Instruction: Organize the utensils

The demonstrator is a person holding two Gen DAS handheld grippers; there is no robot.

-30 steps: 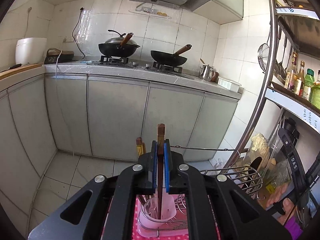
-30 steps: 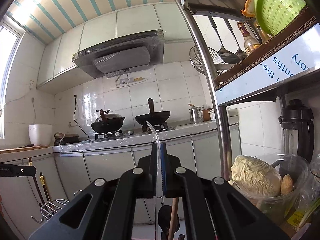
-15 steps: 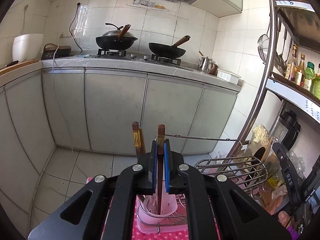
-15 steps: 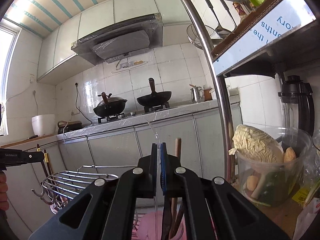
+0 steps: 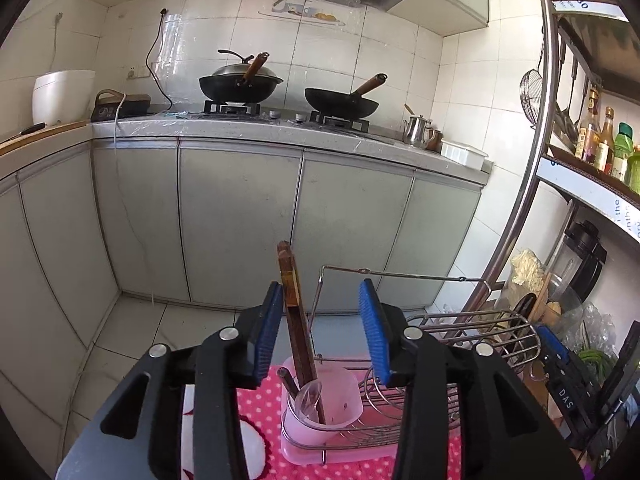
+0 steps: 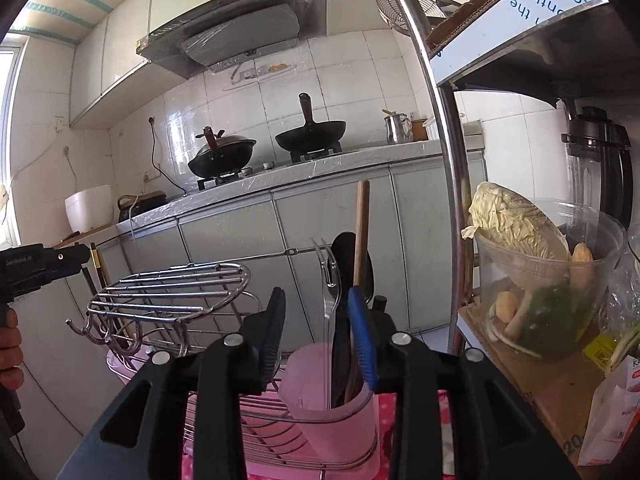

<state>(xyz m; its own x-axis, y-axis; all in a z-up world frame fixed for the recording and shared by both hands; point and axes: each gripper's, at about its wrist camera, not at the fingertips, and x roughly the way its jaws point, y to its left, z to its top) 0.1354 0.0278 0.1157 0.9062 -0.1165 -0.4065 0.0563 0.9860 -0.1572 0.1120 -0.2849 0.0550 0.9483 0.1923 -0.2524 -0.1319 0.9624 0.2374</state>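
Brown wooden chopsticks stand in a pink cup beside a clear plastic spoon. My left gripper is opening around them; the chopsticks lean close to the left pad and neither pad presses them. At the rack's other end a clear plastic fork stands in a second pink cup with a black, wooden-handled ladle. The jaws of my right gripper are opening too, and the fork stands free between them near the right pad.
Both cups sit in a wire dish rack on a pink dotted cloth. A steel shelf post and a plastic tub of vegetables stand to the right. Grey cabinets carrying two woks face me. A hand shows at far left.
Both grippers have opened: the left let go of the chopsticks, the right let go of the clear fork. The right gripper sank and tipped down toward its cup.
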